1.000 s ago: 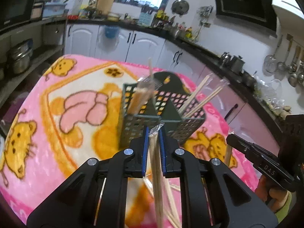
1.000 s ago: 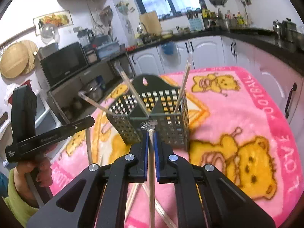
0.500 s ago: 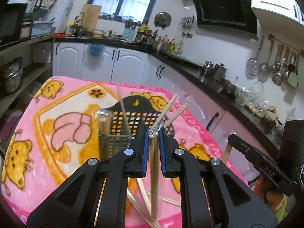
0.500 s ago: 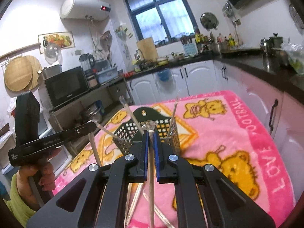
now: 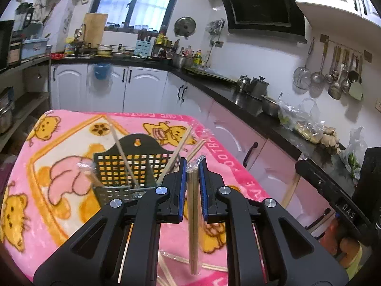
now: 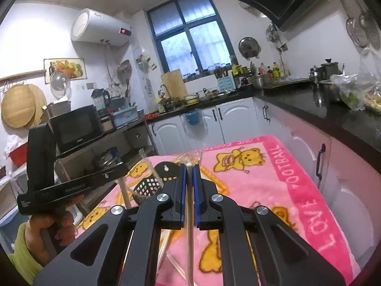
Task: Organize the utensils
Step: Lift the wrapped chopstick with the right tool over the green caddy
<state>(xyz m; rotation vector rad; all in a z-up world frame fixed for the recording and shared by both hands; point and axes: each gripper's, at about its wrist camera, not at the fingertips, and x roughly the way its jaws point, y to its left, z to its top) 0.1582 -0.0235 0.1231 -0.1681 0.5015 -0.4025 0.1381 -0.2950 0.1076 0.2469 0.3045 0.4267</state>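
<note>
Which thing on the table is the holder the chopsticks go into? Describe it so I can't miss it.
Find the pink cartoon-bear blanket covering the table. Near its middle stands a dark perforated plastic utensil basket with a grid of square holes. Its arched back plate with a keyhole slot, and the wrapped wooden chopsticks leaning out of it, set it apart from the loose chopsticks lying flat on the blanket.

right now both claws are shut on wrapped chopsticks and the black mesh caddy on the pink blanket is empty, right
Not quite: the black mesh caddy is not empty. The left wrist view shows several chopsticks already standing in it. The rest holds: the left claw and right claw are each shut on wrapped chopsticks, and the caddy sits on the pink blanket.
</note>
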